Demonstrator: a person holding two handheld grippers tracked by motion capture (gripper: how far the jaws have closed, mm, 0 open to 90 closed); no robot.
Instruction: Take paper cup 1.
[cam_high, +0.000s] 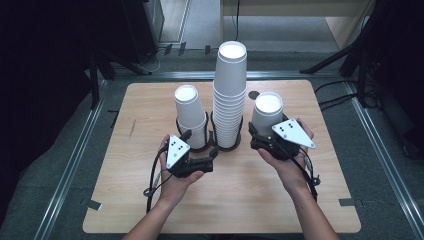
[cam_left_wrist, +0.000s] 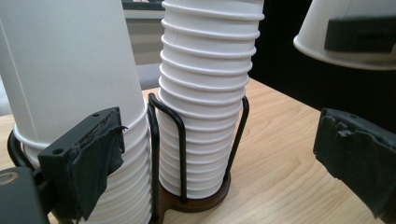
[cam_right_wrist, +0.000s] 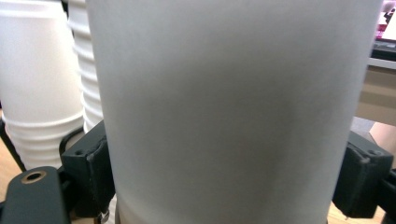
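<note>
Two stacks of upturned white paper cups stand in black wire holders: a short stack (cam_high: 190, 116) (cam_left_wrist: 70, 93) on the left and a tall stack (cam_high: 230, 95) (cam_left_wrist: 208, 93) in the middle. My right gripper (cam_high: 270, 131) (cam_right_wrist: 229, 172) is shut on a single upturned white cup (cam_high: 267, 111) (cam_right_wrist: 233, 102), its jaws pressing on both sides. In the left gripper view this cup (cam_left_wrist: 322, 28) hangs above the table with its rim down. My left gripper (cam_high: 200, 145) (cam_left_wrist: 224, 140) is open in front of the two stacks, and one pad (cam_left_wrist: 95, 158) is close beside the short stack.
The wooden table (cam_high: 150, 200) has bare room in front of the hands and at both sides. A small dark round spot (cam_high: 254, 94) lies behind the held cup. Metal rails and dark stands surround the table.
</note>
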